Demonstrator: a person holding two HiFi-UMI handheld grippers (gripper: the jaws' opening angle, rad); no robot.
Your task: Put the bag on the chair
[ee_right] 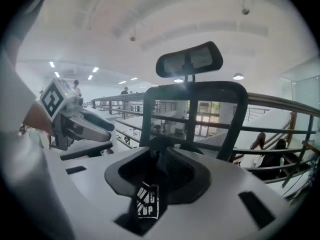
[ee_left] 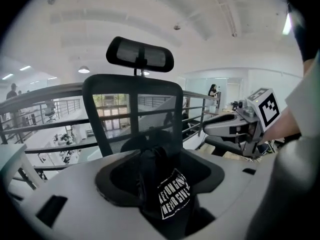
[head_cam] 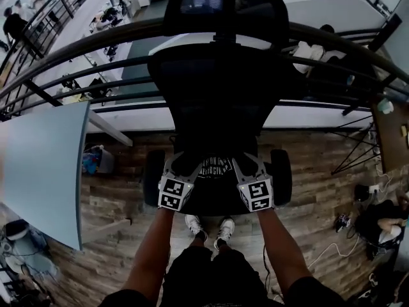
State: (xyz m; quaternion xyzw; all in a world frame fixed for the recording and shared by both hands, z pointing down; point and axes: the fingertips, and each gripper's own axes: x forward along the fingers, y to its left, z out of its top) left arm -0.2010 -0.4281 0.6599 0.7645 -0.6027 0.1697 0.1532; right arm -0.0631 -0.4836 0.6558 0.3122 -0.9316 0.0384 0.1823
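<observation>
Both grippers are gripping cloth. The left gripper [head_cam: 179,170] is clamping a thick bunch of the bag [ee_left: 161,189], its jaws standing wide around the bulk. The right gripper [head_cam: 251,170] is pinching a narrower fold, its jaws standing closer together. The bag is showing as soft, crumpled black fabric with a patch of white block lettering. "NEVER GIVE" is reading clearly in the left gripper view, and a small tab marked "UP" is showing in the right gripper view. Seen from the head view, the bag is sitting between the two grippers, over the front of the seat [head_cam: 214,203]. I cannot tell whether it is touching the seat. The chair [head_cam: 217,94] is facing the person, black with a mesh back and a headrest [head_cam: 220,5]. A dark railing [head_cam: 83,51] is running behind it, above a wood floor [head_cam: 128,197].
</observation>
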